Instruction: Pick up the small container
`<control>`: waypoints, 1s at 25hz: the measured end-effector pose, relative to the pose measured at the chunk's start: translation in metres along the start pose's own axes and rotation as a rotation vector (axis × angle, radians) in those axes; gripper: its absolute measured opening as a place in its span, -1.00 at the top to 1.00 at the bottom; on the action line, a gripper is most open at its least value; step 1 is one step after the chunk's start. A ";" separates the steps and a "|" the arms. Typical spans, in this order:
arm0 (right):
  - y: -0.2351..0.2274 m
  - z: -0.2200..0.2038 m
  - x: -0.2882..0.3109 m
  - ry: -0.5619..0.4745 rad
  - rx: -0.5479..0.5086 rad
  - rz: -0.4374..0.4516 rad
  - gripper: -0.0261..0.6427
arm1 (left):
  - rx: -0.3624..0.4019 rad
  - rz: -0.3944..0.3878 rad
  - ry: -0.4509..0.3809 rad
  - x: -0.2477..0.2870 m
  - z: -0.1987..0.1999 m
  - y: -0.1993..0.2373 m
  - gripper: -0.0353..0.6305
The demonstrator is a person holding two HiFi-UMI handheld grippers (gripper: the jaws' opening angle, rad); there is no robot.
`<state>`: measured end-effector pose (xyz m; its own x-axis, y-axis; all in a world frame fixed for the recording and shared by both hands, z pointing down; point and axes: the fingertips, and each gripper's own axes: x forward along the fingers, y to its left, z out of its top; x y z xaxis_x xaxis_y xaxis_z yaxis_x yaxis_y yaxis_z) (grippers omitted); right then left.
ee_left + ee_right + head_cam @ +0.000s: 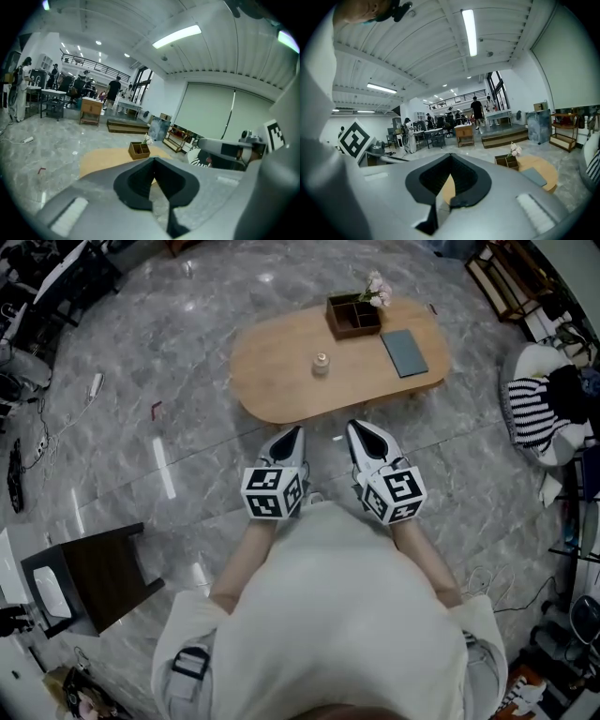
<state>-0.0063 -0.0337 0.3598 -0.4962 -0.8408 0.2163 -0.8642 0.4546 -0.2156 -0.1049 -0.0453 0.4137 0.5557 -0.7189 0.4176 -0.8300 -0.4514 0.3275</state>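
A low oval wooden table (281,381) is standing on a grey marbled floor (187,324) that is catching streaks of light. The small container (321,363) is sitting upright near the table's middle, well apart from the rest. A dark wooden box (353,315) with compartments is resting at the far edge, pale flowers (377,289) showing at its right corner. A flat grey-blue notebook (404,352) is lying just beside the box (whether they are touching is unclear), toward the right end.
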 end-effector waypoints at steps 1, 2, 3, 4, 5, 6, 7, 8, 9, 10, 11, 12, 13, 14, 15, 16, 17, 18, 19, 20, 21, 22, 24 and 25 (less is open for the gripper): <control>-0.002 0.000 0.005 0.002 0.002 -0.006 0.92 | -0.004 0.001 0.004 0.003 0.001 0.005 0.89; -0.005 0.001 0.010 0.004 0.003 -0.013 0.92 | -0.008 0.003 0.006 0.006 0.002 0.010 0.89; -0.008 0.002 0.015 0.006 0.003 -0.021 0.92 | -0.011 0.005 0.009 0.010 0.004 0.015 0.89; -0.012 0.002 0.019 0.008 0.005 -0.029 0.92 | -0.014 0.008 0.012 0.014 0.005 0.019 0.89; -0.015 0.003 0.023 0.011 0.008 -0.035 0.92 | -0.017 0.010 0.017 0.018 0.005 0.022 0.89; -0.018 0.003 0.025 0.015 0.012 -0.041 0.92 | -0.019 0.012 0.024 0.021 0.004 0.025 0.89; -0.021 0.002 0.026 0.020 0.016 -0.045 0.92 | -0.024 0.012 0.031 0.025 0.002 0.026 0.89; -0.024 0.000 0.027 0.026 0.019 -0.049 0.92 | -0.029 0.012 0.040 0.028 -0.001 0.028 0.89; -0.028 -0.002 0.029 0.033 0.025 -0.050 0.92 | -0.034 0.012 0.049 0.032 -0.004 0.028 0.89; -0.031 -0.005 0.030 0.041 0.034 -0.050 0.92 | -0.038 0.013 0.057 0.037 -0.007 0.029 0.89; -0.035 -0.009 0.032 0.050 0.044 -0.047 0.92 | -0.040 0.015 0.065 0.043 -0.010 0.030 0.89; -0.040 -0.012 0.034 0.062 0.053 -0.042 0.92 | -0.043 0.019 0.070 0.049 -0.012 0.031 0.89; -0.045 -0.016 0.038 0.073 0.061 -0.035 0.92 | -0.046 0.024 0.074 0.056 -0.013 0.032 0.89; -0.050 -0.018 0.042 0.083 0.064 -0.029 0.92 | -0.050 0.028 0.076 0.064 -0.013 0.033 0.89; -0.056 -0.021 0.048 0.090 0.064 -0.023 0.92 | -0.054 0.031 0.079 0.073 -0.013 0.035 0.89; -0.063 -0.022 0.055 0.096 0.060 -0.018 0.92 | -0.059 0.036 0.083 0.082 -0.013 0.039 0.89; -0.069 -0.024 0.062 0.104 0.056 -0.014 0.92 | -0.067 0.042 0.088 0.092 -0.012 0.042 0.89; -0.076 -0.026 0.068 0.114 0.051 -0.009 0.92 | -0.075 0.048 0.095 0.100 -0.013 0.045 0.89; -0.082 -0.029 0.074 0.126 0.048 -0.004 0.92 | -0.084 0.052 0.103 0.108 -0.014 0.048 0.89; -0.088 -0.032 0.080 0.139 0.047 0.000 0.92 | -0.093 0.055 0.112 0.116 -0.016 0.050 0.89; -0.095 -0.035 0.087 0.152 0.046 0.004 0.92 | -0.102 0.056 0.121 0.125 -0.018 0.052 0.89; -0.103 -0.038 0.095 0.164 0.045 0.007 0.92 | -0.109 0.057 0.131 0.135 -0.019 0.055 0.89; -0.119 -0.045 0.111 0.185 0.044 0.010 0.92 | -0.113 0.056 0.147 0.157 -0.024 0.061 0.89; -0.126 -0.049 0.118 0.195 0.045 0.011 0.92 | -0.112 0.057 0.152 0.167 -0.026 0.064 0.89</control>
<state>0.0400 -0.1761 0.4594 -0.5161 -0.7609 0.3932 -0.8562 0.4460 -0.2607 -0.0639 -0.1806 0.5266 0.5157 -0.6494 0.5588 -0.8547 -0.3442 0.3887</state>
